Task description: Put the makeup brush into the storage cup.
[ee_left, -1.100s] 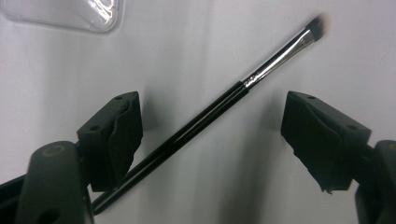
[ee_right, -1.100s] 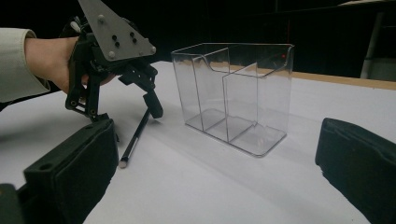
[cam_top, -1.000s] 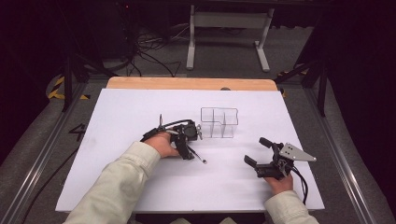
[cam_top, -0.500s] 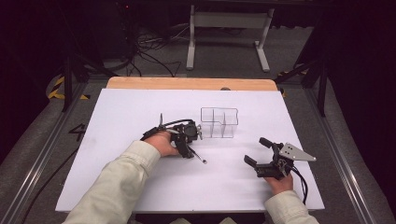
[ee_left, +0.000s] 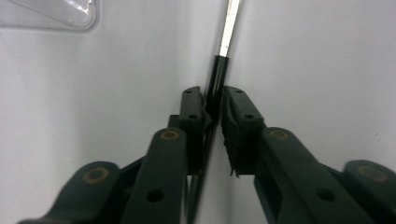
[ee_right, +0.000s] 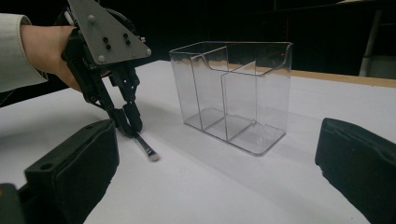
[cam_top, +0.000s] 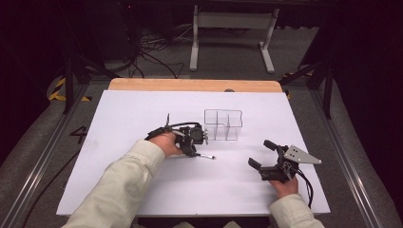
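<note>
A thin black pen with a silver end (cam_top: 207,156) lies on the white sheet just in front of a clear plastic organiser (cam_top: 223,124). My left gripper (cam_top: 195,152) points down at the sheet and is shut on the pen. In the left gripper view the black shaft (ee_left: 217,81) runs between the closed jaws, and the silver part (ee_left: 229,25) sticks out beyond them. The right gripper view shows the pen's tip (ee_right: 148,152) touching the sheet to the left of the organiser (ee_right: 233,93). My right gripper (cam_top: 262,154) rests at the front right, open and holding nothing.
The white sheet (cam_top: 133,114) covers most of the table, with a wooden strip (cam_top: 190,84) along the far edge. The organiser has three upright compartments with nothing in them. Dark floor, cables and a metal stand lie beyond the table.
</note>
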{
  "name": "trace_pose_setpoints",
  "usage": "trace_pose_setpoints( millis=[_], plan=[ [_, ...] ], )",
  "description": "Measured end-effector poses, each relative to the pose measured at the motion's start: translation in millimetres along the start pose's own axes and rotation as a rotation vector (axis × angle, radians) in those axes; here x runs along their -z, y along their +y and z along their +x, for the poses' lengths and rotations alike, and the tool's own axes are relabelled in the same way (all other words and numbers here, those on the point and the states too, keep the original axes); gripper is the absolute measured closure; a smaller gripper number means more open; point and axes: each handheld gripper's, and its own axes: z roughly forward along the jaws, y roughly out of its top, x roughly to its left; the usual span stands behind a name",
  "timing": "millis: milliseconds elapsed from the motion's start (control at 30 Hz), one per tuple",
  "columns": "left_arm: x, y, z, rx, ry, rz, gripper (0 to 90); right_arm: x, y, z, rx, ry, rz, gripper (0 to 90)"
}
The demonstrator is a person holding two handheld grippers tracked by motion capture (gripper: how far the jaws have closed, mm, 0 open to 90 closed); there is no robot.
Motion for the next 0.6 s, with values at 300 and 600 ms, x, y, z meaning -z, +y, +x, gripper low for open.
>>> trace_pose_setpoints(
  millis=[300, 600],
  plan=[
    [0.6, 3.0, -1.2, -0.007, 0.003, 0.025, 82.9, -0.2, 0.0, 0.1, 0.002, -0.002, 0.003, 0.0],
    [14.1, 2.5, -3.8, -0.001, -0.014, -0.044, 83.0, -0.2, 0.0, 0.0, 0.001, -0.002, 0.004, 0.0]
  ],
)
